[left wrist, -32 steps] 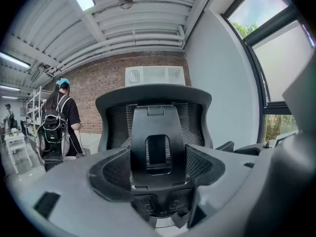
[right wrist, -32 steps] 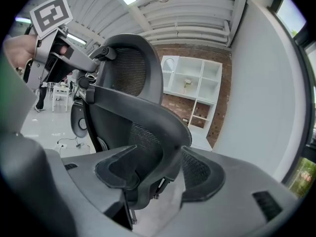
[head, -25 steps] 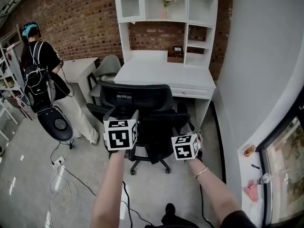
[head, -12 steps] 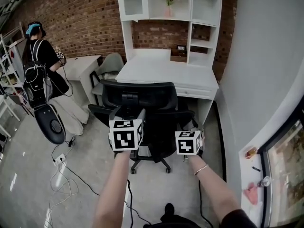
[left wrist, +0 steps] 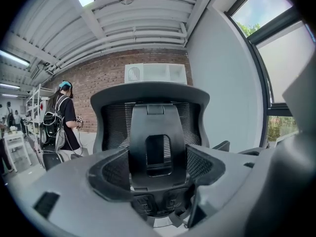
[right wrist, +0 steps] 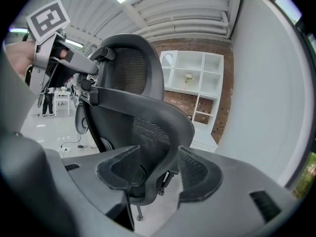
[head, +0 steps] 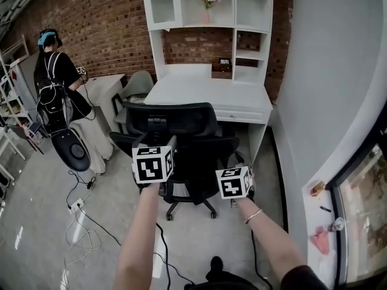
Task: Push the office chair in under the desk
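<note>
Brick wall (head: 109, 29) is backing the desk (head: 205, 95) beyond my fingers. My left gripper (left wrist: 158, 169) is pinching the office chair (head: 181, 125) by its spine, and my right gripper (right wrist: 155, 172), jaws just closing, is clamping its backrest edge for steering 2-handed.

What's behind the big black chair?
A white desk with shelves on top, standing against a brick wall. The black chair covers most of the space under the desk, so what is down there cannot be seen.

Office: brick wall (head: 103, 29), desk (head: 199, 92), chair (head: 172, 121)
</note>
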`<state>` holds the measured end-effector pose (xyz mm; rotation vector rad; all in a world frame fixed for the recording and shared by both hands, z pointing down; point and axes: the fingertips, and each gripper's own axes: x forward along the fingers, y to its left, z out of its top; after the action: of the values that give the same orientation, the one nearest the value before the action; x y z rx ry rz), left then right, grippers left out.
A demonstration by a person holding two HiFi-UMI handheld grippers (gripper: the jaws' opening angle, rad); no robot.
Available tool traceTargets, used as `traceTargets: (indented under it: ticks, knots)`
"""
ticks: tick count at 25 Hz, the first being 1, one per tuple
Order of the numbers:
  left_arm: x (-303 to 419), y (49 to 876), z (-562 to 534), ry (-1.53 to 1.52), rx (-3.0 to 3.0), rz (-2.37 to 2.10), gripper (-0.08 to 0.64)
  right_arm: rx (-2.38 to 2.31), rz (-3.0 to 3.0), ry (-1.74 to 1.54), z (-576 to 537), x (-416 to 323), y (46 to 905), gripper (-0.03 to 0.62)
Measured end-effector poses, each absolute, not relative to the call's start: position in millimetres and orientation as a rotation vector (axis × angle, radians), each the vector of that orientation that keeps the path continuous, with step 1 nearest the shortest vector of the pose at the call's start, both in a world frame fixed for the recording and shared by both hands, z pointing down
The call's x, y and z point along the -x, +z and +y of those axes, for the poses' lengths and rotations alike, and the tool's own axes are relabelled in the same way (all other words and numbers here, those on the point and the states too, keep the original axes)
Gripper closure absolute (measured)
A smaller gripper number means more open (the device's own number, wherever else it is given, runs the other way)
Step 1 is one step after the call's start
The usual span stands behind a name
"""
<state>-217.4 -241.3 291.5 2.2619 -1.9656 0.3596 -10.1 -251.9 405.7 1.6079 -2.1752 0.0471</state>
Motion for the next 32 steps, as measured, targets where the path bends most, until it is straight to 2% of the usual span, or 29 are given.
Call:
traceTargets:
  ticks: [10,17,25,32]
  knots:
    - [214.4,290.3,-213.4,0.364,-2.276,-1.984,0.252,-1.575,-2.264,0.106,-196.9,9.6,401.6,0.356]
    - [212.0,307.2,-162.1,0.325,-2.283,-1.95,0.257,-1.565,-2.31,0.137,-156.5,18.1,398.5,0.403]
    - [190.7,351.3,-104.1,0.378,-2.315,-1.834,0.321,-1.542,-2.356,0.189,-106.3,27.4,407.0,0.483]
    - [170.5,382.8,-64.4,0.413,-2.319,-1.779,0.426,-1.52,-2.356,0.21,-65.0,26.1,422.6,0.568]
